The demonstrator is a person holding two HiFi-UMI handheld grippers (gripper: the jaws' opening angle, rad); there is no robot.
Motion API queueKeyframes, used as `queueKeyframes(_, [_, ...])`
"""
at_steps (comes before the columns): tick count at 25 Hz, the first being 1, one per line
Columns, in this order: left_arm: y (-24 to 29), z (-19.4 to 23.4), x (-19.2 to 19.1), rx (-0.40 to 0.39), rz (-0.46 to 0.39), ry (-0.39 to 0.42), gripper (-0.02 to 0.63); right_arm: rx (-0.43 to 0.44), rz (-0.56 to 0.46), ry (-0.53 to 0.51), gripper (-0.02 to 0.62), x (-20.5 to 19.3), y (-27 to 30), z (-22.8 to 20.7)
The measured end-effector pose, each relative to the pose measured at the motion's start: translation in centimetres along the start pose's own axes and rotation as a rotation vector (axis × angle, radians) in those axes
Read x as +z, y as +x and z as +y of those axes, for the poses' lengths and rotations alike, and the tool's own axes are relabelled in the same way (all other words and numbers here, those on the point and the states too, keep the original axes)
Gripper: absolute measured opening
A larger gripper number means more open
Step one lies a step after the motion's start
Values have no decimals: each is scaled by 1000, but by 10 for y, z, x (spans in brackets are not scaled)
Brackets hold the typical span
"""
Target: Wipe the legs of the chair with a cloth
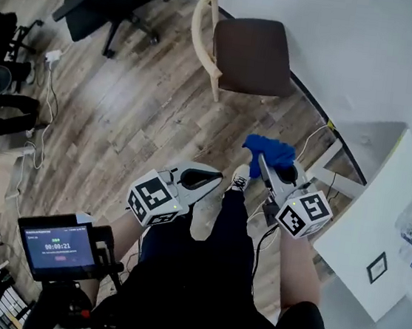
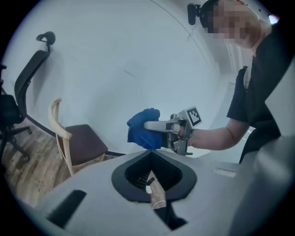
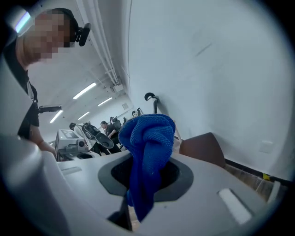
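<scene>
Wiping has not begun, as far as these views show: the chair (image 1: 249,54) stands against the wall with its dark seat and pale wooden frame untouched, and nothing is near its legs (image 2: 69,160). The blue cloth (image 1: 268,153) is up in the air on the near side of the chair, well apart from it, bunched into a loose wad. The right gripper (image 1: 264,161) has its jaws clamped on that wad; in the right gripper view the cloth fills the gap between them, with a bunch standing above and a tail hanging down below. The left gripper (image 1: 215,182) is held beside it, a little farther from the chair, with its jaws drawn together on nothing. A stretch of bare wood floor (image 1: 137,114) lies between the person and the chair.

So only the fetching of the cloth looks done. My judgement is that the whole job is left: closing the gap to the chair, getting low enough to reach the legs, and rubbing each one down. How many legs can be reached without shifting the chair off the wall cannot be told from here.
</scene>
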State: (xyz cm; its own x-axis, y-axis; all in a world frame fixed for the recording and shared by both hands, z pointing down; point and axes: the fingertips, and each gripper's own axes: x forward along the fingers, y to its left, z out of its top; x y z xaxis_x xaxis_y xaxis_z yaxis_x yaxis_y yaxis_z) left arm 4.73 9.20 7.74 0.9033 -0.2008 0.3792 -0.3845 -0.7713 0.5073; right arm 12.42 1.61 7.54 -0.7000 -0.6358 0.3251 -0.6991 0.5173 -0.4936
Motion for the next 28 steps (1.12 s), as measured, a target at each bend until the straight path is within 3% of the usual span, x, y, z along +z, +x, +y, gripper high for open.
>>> queueKeyframes(2, [-5,-20,18,4,3,26,-2,1,-34,13,81,22,-22,13])
queueKeyframes(7, [14,-16,40,28,-35,43,-2,11,-92,50,81,33,-41,-7])
queueKeyframes(11, [21,-25,61,57,-64,51,-2,22,-96,55,81,43,-62,-13])
queueKeyframes(14, [20,-57,75,94,-91,56,-2,44,-104,69,81,55,-102,2])
queueKeyframes(19, [22,-76,79,144,-141,26,-2,87,-85,82,81,54,-132,15])
queueKeyframes(28, [3,-104,76,77,-139,43,-2,81,-125,116,81,41,-152,56])
